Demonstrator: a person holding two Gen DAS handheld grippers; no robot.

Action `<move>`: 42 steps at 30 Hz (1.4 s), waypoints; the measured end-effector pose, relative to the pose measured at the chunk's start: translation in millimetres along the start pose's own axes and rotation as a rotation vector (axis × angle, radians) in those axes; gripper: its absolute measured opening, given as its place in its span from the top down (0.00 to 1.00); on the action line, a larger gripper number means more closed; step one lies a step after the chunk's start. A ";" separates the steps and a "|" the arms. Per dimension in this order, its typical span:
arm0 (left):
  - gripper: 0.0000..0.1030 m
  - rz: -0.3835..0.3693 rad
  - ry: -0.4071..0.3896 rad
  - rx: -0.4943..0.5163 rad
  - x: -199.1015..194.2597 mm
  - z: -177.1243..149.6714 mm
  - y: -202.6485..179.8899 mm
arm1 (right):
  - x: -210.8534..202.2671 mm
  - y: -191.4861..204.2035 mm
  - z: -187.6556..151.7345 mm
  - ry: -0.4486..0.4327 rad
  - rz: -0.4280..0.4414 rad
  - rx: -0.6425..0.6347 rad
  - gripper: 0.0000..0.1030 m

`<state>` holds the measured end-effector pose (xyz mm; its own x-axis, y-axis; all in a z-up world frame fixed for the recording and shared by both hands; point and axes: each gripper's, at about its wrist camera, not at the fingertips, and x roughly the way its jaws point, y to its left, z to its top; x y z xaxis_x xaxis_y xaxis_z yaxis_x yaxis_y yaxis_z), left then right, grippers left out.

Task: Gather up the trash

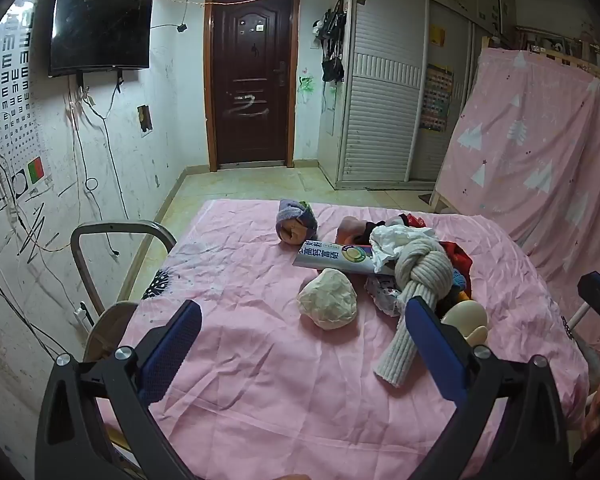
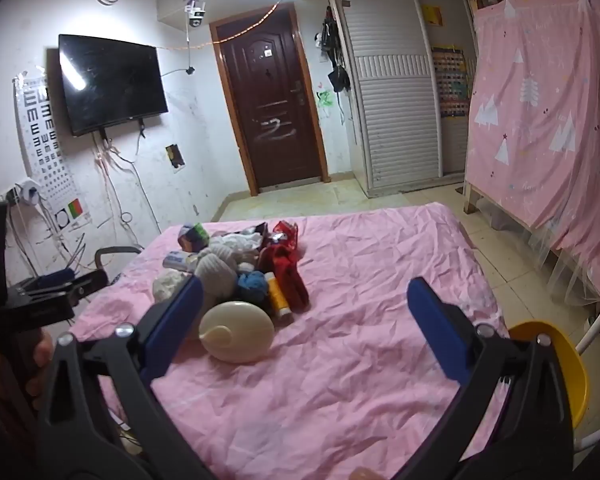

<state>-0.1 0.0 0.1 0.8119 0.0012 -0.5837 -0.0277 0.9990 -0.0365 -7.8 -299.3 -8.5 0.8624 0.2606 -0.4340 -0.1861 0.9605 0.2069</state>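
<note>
Trash: crumpled paper ball (image 1: 327,299) beside knotted sock (image 1: 414,280); both my grippers gape empty; risk snagging sock instead.

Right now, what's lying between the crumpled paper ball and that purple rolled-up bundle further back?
A toothpaste box lies between the crumpled paper ball and the purple bundle, on the pink sheet. The left wrist view shows it best.

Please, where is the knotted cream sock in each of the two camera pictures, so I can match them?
Left wrist view: the knotted cream sock lies right of centre on the pink sheet, its knot above the right blue finger.
Right wrist view: the sock is left of centre, just behind the left blue finger.
Shared landmark: the cream oval dish lies beside the sock in both.
</note>
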 end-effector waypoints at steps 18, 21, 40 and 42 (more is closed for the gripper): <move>0.10 -0.005 0.003 -0.004 -0.7 0.2 0.4 | -1.4 -1.5 0.5 -0.003 -0.002 0.005 0.04; 0.10 -0.006 0.003 -0.004 -0.8 0.1 0.3 | -1.1 -1.9 0.5 -0.002 -0.002 0.007 0.04; 0.10 -0.006 0.003 -0.004 -0.9 1.6 -1.9 | 0.4 -0.7 0.5 -0.002 -0.001 0.008 0.04; 0.10 -0.005 0.003 -0.004 -1.0 1.9 -2.1 | 0.4 -0.1 1.2 -0.002 -0.002 0.007 0.04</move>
<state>0.2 -2.0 2.2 0.8102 -0.0044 -0.5862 -0.0256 0.9988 -0.0428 -6.9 -299.4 -7.7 0.8638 0.2584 -0.4324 -0.1812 0.9603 0.2119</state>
